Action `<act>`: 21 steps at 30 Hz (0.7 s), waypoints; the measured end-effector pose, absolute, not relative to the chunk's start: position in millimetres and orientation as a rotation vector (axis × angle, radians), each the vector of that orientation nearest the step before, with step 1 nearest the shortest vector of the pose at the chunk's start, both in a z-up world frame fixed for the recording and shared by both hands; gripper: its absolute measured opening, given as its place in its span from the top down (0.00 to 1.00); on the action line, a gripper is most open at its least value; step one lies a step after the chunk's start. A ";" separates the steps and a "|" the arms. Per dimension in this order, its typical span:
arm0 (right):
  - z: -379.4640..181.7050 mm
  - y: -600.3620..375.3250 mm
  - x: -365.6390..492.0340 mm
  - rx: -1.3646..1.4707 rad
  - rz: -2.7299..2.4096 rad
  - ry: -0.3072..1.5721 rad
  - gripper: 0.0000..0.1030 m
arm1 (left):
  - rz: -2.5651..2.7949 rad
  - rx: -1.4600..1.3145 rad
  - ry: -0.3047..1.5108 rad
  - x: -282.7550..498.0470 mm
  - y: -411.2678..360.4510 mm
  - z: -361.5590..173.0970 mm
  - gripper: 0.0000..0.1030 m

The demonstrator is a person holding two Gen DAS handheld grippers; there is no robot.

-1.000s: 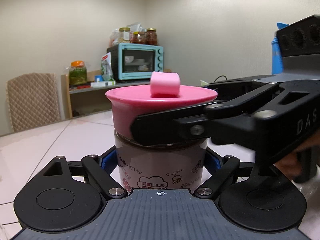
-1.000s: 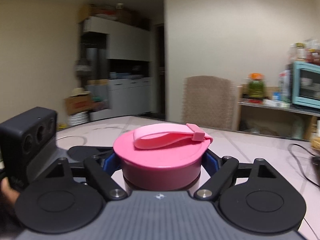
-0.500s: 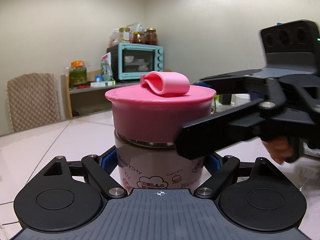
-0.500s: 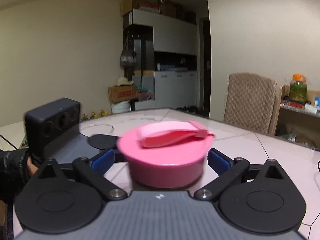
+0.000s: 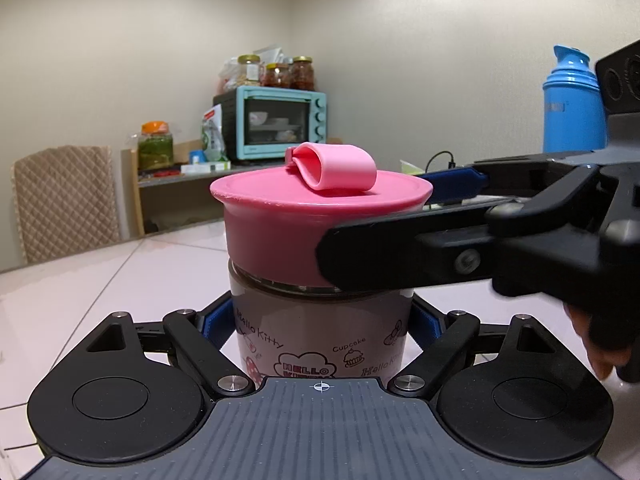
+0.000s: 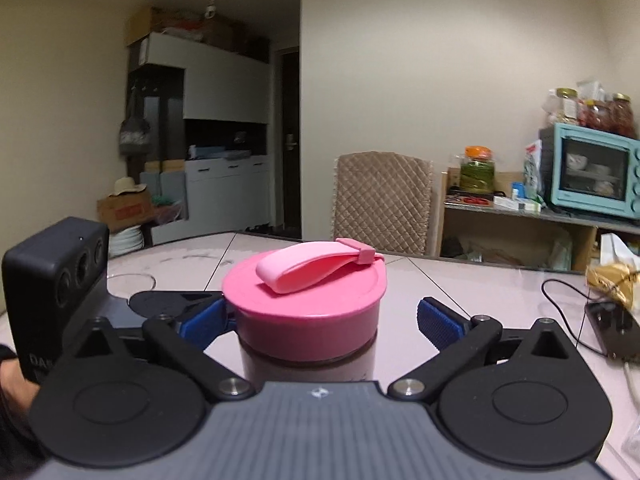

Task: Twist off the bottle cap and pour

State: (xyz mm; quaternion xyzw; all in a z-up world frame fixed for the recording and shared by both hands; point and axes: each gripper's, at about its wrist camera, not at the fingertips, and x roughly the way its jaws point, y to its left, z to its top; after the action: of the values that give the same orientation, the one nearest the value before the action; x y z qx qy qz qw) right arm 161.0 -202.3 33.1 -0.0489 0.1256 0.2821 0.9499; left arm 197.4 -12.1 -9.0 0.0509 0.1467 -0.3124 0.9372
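A Hello Kitty bottle (image 5: 320, 336) with a wide pink cap (image 5: 280, 224) and a pink strap loop (image 5: 336, 170) stands on the pale tiled table. My left gripper (image 5: 320, 324) is shut on the bottle's body, blue pads against both sides. In the right wrist view the pink cap (image 6: 304, 312) sits between my right gripper's (image 6: 320, 316) fingers. The right blue pad (image 6: 438, 320) stands clear of the cap and the left pad (image 6: 200, 322) is at its side, so the right gripper is open around the cap. The right gripper also reaches in from the right in the left wrist view (image 5: 460, 248).
A blue thermos (image 5: 572, 104) stands at the back right. A black device with a cable (image 6: 612, 324) and a snack wrapper (image 6: 616, 280) lie on the table to the right. A quilted chair (image 6: 382, 200) and a shelf with a teal oven (image 6: 592, 172) are behind.
My right gripper has let go of the cap, swung back around it and its fingers have spread. The strap loop has turned counter-clockwise with the cap. The left gripper has kept still on the bottle.
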 end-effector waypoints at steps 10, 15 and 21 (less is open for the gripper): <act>28.5 -177.7 166.0 -0.080 0.497 0.246 0.00 | -0.638 0.104 0.300 197.7 -12.0 -8.7 0.13; 25.6 -172.3 165.2 -0.068 0.463 0.245 0.01 | -0.638 0.103 0.300 197.8 -11.9 -8.6 0.13; 23.5 -171.5 168.0 -0.052 0.461 0.259 0.13 | -0.639 0.103 0.301 197.6 -12.4 -8.6 0.13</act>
State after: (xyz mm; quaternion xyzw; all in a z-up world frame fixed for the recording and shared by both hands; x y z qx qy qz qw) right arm 168.0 -171.5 23.5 -0.0257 0.1282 0.2277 0.9649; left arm 197.6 -12.4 -8.6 0.0502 0.1473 -0.3126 0.9371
